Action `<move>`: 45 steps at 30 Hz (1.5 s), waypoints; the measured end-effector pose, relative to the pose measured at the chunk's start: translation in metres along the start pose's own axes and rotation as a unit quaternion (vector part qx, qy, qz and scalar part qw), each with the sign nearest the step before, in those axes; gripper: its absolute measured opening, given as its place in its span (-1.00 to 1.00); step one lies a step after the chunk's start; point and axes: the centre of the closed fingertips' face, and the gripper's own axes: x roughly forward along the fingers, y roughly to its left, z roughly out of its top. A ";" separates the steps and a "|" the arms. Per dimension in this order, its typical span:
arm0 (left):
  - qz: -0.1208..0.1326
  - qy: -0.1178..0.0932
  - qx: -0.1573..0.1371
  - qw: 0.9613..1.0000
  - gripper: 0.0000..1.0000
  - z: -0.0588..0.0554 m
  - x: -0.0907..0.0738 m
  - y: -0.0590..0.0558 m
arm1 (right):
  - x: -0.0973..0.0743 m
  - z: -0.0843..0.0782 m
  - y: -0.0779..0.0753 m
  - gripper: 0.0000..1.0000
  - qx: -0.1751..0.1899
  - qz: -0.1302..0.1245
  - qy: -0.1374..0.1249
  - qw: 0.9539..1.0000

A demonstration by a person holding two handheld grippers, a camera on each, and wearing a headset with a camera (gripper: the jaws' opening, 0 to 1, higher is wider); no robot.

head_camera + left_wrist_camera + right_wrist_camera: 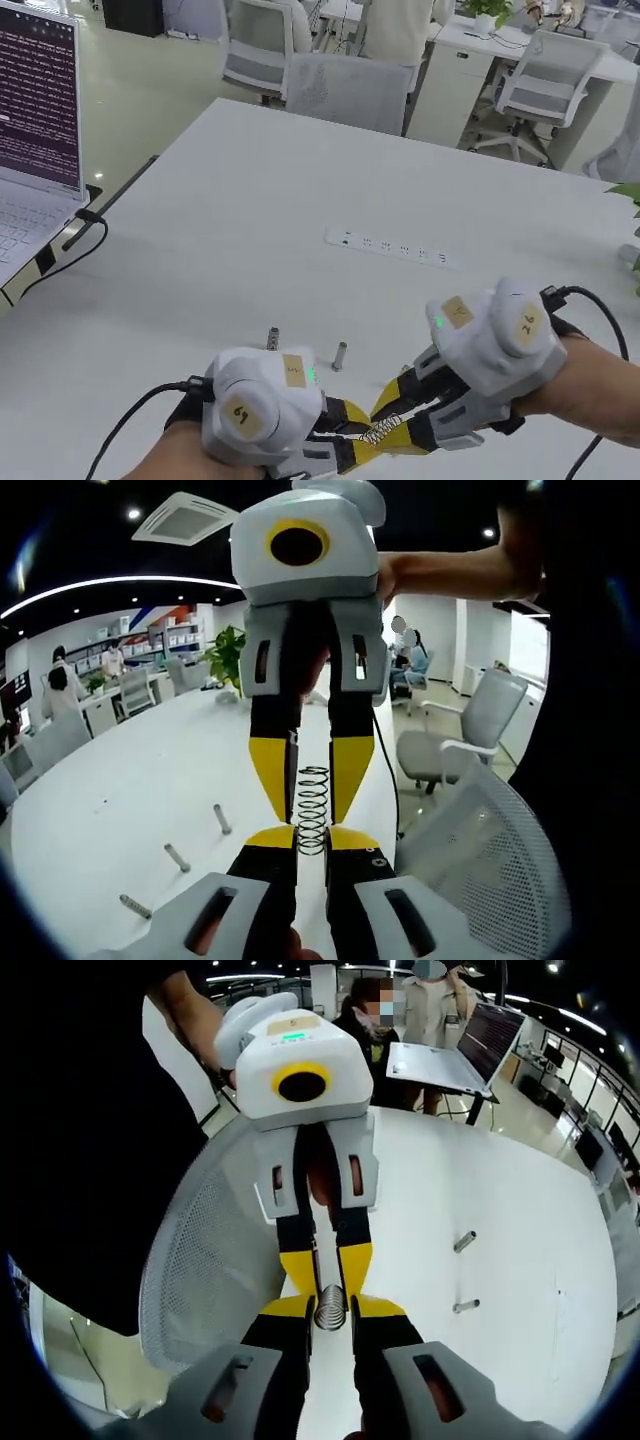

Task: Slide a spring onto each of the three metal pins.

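The left hand-held gripper (pixel 312 840) and right hand-held gripper (pixel 330 1310) both pinch one spring (pixel 313 800) above the counter (pixel 250 200). All three pins (pixel 222 818) sit bare; none is fitted yet.

Your left gripper (pixel 312 842) and right gripper (pixel 330 1312) meet tip to tip low in front of you, angled in toward each other, jaws facing. Both pairs of jaws are drawn in narrow, each closed on one end of the same spring (pixel 378 432). Your left hand (pixel 170 458) and right forearm (pixel 595 390) come in from opposite sides.
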 end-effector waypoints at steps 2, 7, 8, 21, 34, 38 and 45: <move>0.000 -0.001 0.001 1.000 -0.97 0.001 0.000 0.000 | 0.000 -0.001 0.001 -0.77 -0.008 0.003 0.009 1.000; 0.001 -0.003 0.001 1.000 -0.97 0.002 0.000 0.001 | 0.000 -0.002 0.000 -0.78 -0.023 0.005 0.026 0.999; 0.001 -0.004 0.001 1.000 -0.97 0.002 0.000 0.001 | -0.001 -0.002 0.000 -0.79 -0.025 0.005 0.029 0.999; 0.000 -0.008 -0.002 1.000 -0.97 0.003 0.002 0.001 | -0.001 -0.003 0.000 -0.83 -0.042 0.016 0.052 0.998; 0.009 -0.006 -0.010 1.000 -0.95 -0.003 0.000 0.005 | 0.005 -0.002 -0.004 -0.84 -0.044 0.013 0.054 0.997; 0.012 -0.004 -0.011 1.000 -0.95 -0.004 -0.001 0.007 | 0.006 -0.001 -0.005 -0.84 -0.043 0.011 0.054 0.998; 0.015 -0.005 -0.017 1.000 -0.91 -0.006 -0.004 0.009 | 0.010 -0.002 -0.008 -0.84 -0.046 0.007 0.064 0.997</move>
